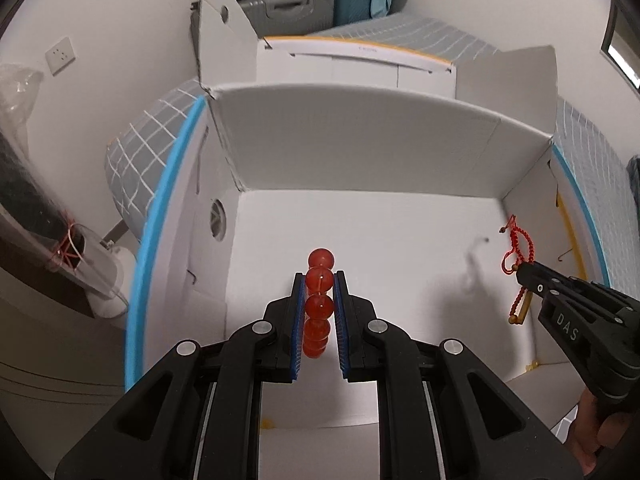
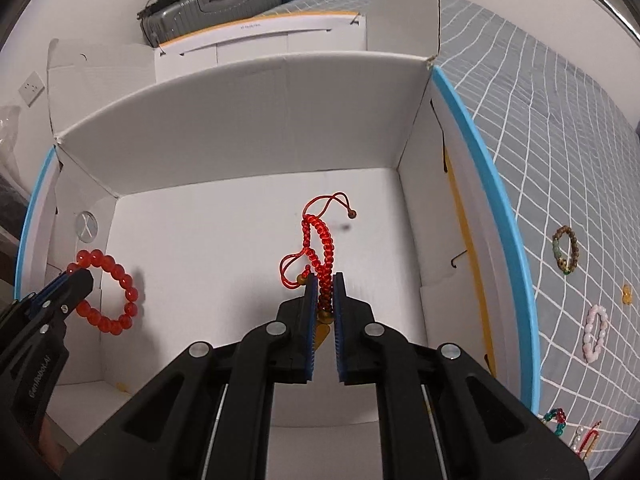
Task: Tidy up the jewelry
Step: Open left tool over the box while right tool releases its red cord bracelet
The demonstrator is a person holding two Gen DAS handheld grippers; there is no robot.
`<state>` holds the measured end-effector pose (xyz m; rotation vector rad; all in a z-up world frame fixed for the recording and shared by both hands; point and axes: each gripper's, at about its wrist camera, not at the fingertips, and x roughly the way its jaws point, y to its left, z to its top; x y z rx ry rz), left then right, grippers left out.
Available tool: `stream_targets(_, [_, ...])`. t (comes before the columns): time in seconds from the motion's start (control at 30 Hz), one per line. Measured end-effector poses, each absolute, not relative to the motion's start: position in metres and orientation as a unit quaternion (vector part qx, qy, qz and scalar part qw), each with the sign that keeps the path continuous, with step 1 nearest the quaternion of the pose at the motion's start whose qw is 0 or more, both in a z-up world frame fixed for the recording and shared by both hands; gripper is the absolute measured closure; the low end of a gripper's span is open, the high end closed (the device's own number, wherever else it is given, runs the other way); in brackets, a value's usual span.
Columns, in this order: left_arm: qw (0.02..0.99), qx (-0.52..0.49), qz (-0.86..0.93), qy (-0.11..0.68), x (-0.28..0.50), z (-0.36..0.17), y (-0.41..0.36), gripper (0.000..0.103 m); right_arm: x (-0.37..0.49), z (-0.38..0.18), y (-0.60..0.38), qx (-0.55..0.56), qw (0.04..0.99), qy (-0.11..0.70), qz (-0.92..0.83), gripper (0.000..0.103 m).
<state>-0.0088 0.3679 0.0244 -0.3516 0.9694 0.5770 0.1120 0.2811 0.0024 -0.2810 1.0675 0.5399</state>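
Note:
My left gripper is shut on a red bead bracelet and holds it inside an open white cardboard box. The bracelet shows as a full ring in the right wrist view, with the left gripper at its left side. My right gripper is shut on a red braided cord bracelet with small brown end beads, also inside the box. In the left wrist view the cord bracelet hangs from the right gripper near the box's right wall.
The box sits on a grey checked bedspread. Several other bracelets lie on the bedspread right of the box: a brown bead one, a pink one, and multicoloured ones near the lower edge. Suitcases stand beyond the box.

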Motion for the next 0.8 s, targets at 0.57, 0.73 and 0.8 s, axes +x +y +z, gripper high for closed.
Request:
stream_targets(0.57, [0.827, -0.165, 0.278, 0.461, -0.011, 0.028, 0.365, 0.055, 0.109, 0.009, 0.277, -0.122, 0.822, 0.495, 0.252, 0.056])
stream_targets(0.73, [0.832, -0.157, 0.291, 0.445, -0.018, 0.037, 0.366, 0.028, 0.107, 0.014, 0.274, -0.114, 0.827, 0.487, 0.257, 0.036])
stream_targets(0.8, [0.836, -0.149, 0.296, 0.437, -0.020, 0.040, 0.364, 0.020, 0.105, 0.018, 0.273, -0.112, 0.831, 0.479, 0.259, 0.026])
